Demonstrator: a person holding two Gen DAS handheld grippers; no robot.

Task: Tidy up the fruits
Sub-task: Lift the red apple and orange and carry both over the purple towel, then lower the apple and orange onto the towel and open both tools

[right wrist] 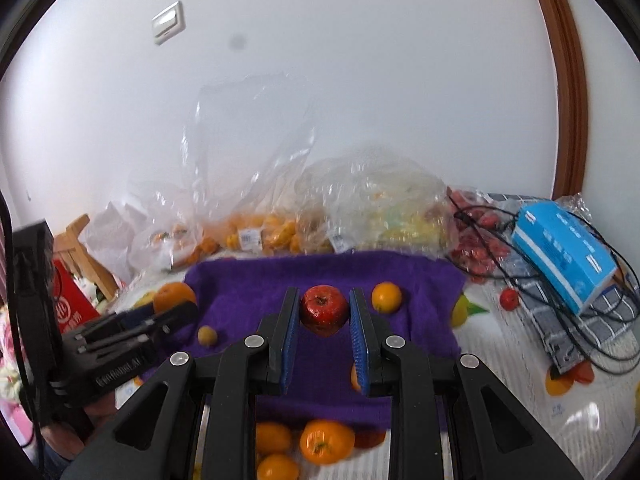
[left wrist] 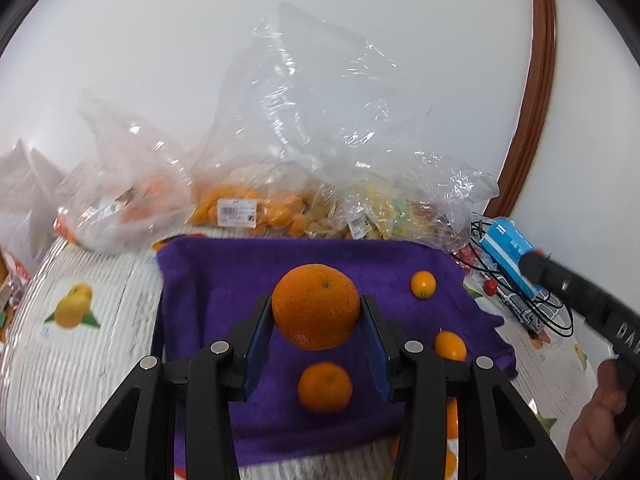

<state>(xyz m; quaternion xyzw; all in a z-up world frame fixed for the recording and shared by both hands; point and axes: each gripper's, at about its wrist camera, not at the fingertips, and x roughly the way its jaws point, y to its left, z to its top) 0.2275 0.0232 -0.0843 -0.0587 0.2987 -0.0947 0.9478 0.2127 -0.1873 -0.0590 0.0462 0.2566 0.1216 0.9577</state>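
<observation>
Now the left gripper (left wrist: 316, 312) fingers clamp a large orange (left wrist: 316, 306) above the purple cloth (left wrist: 224, 272); the right gripper (right wrist: 325, 312) fingers pinch a red apple (right wrist: 324, 309).

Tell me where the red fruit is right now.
The red fruit is clamped in the right gripper, held above the purple cloth, with a small orange just to its right in the right wrist view.

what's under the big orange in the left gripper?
Nothing supports it: the left gripper holds the large orange in the air above the purple cloth. A smaller orange lies on the cloth just below. The cloth directly behind the held orange is hidden.
</observation>
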